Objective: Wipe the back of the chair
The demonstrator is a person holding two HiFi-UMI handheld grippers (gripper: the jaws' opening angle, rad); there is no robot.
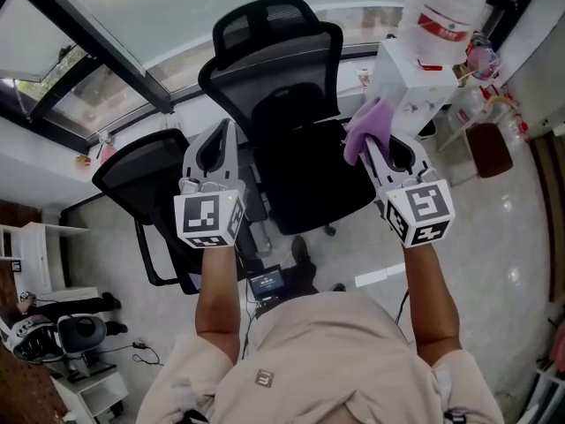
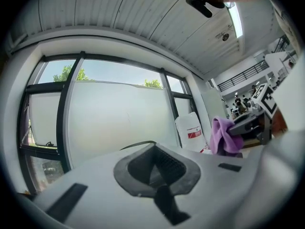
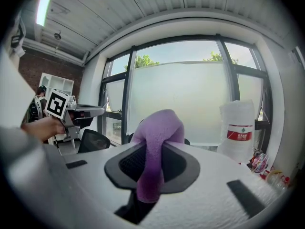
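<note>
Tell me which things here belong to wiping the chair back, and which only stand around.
For the job: purple cloth, held by the right gripper; black chair ahead.
Just standing about: second chair at left; water bottle; left gripper, shut and empty.

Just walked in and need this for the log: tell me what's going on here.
A person stands facing a black office chair with a tool in each hand. The right tool is shut on a purple cloth, held up beside the chair's right edge. The cloth does not appear to touch the chair back. The left tool is shut and empty, raised over the chair's left side. Wiping does not look under way.
</note>
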